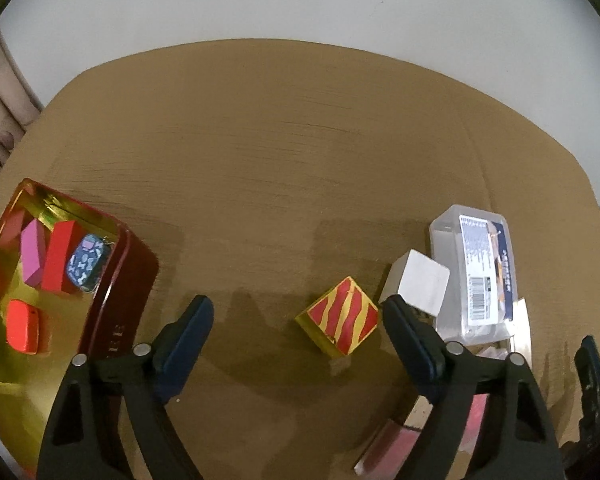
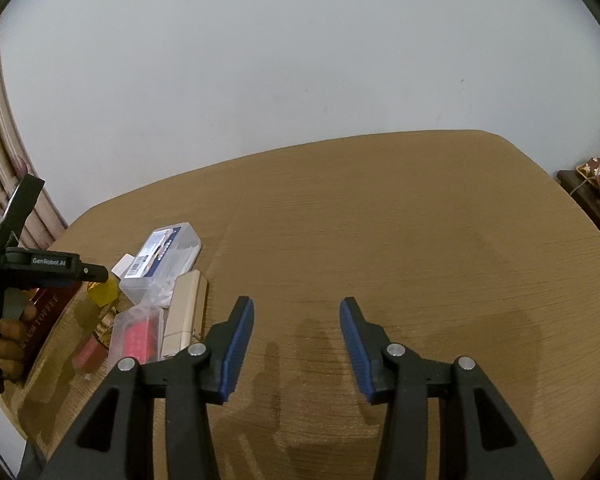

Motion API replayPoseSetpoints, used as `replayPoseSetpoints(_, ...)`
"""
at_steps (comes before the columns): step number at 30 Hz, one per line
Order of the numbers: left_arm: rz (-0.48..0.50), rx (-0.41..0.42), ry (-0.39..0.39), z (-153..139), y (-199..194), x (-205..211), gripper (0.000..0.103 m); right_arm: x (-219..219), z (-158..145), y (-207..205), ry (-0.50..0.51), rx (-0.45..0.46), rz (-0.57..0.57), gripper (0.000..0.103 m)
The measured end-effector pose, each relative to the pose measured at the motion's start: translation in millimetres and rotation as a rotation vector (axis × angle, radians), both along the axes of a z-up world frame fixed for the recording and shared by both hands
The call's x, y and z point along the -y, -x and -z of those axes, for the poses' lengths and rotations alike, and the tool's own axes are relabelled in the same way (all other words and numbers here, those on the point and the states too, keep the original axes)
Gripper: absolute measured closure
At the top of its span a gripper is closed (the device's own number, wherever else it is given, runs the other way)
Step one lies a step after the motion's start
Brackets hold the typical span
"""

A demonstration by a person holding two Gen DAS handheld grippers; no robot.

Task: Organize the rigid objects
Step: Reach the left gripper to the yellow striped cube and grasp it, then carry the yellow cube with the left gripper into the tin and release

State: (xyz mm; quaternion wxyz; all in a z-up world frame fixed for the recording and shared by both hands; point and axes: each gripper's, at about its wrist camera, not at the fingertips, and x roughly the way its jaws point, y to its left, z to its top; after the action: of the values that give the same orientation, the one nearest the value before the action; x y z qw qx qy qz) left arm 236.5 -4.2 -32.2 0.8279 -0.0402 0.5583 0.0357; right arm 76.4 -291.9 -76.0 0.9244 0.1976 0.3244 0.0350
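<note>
Red-and-yellow striped cube (image 1: 339, 322), lying lower centre between the spread fingers of the empty left gripper (image 1: 298, 314), is wanting a square, centred pinch before going to the red tin (image 1: 130, 280) at lower left.

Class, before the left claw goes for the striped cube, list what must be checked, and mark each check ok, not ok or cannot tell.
1. Left claw open and holding nothing: ok.
2. Striped cube between its fingers, resting on the table: ok.
3. Cube apart from the white block: ok, a small gap shows.
4. Tin open, with bare floor left inside: ok.
5. Right claw open and away from the cube: ok.
6. Cube's weight and grip: cannot tell.
</note>
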Motion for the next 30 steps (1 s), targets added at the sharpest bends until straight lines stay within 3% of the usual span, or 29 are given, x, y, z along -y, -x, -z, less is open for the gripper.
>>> replayPoseSetpoints(7, -0.023, -0.052, 0.042, 10.1, -13.1, -3.7, 0.021, -0.1, 1.1, 0.0, -0.014, -0.001, -0.005, 0.057)
replayPoseSetpoints(15, -0.031, -0.095, 0.037, 22.9, -29.2, -15.0, 0.019, -1.2, 0.8, 1.2, -0.022, -0.003, -0.014, 0.056)
replayPoseSetpoints(17, -0.038, -0.089, 0.052, 25.9, -35.5, -23.6, 0.024, -1.5, 1.2, 0.5, -0.024, -0.006, -0.017, 0.056)
replayPoseSetpoints(21, -0.026, -0.086, 0.026, 27.9, -39.3, -28.4, 0.051, -2.6, 1.3, 1.8, -0.028, -0.011, -0.018, 0.056)
replayPoseSetpoints(23, -0.007, -0.086, 0.017, 27.6, -41.1, -29.4, 0.058, -2.4, 1.6, 2.5, -0.027, -0.012, -0.019, 0.056)
replayPoseSetpoints(30, 0.008, -0.094, 0.027, 19.9, -56.8, -37.8, 0.063, -1.8, 4.7, 1.4, -0.032, -0.025, -0.033, 0.056)
